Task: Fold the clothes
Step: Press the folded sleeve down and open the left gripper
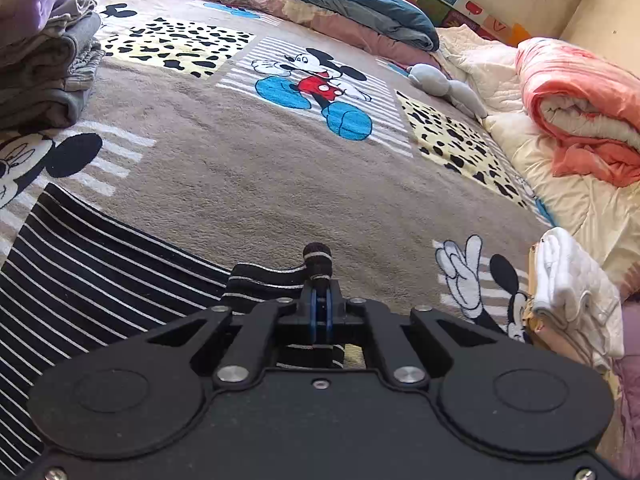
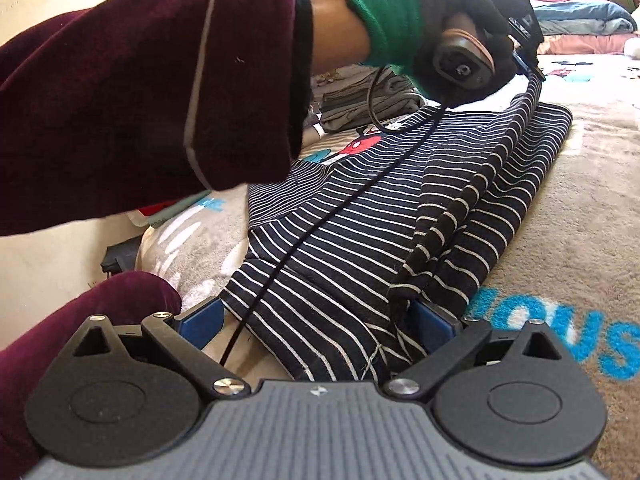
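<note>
Left gripper (image 1: 320, 276) clamped tight on a fold of the striped shirt (image 2: 360, 216), lifting that strip off the rest. Right gripper (image 2: 320, 320) jaws spread wide, shirt hem lying between the fingers, not pinched. Shirt lies flat on the cartoon blanket (image 1: 248, 184), folded stack (image 1: 44, 68) well apart at far left.
</note>
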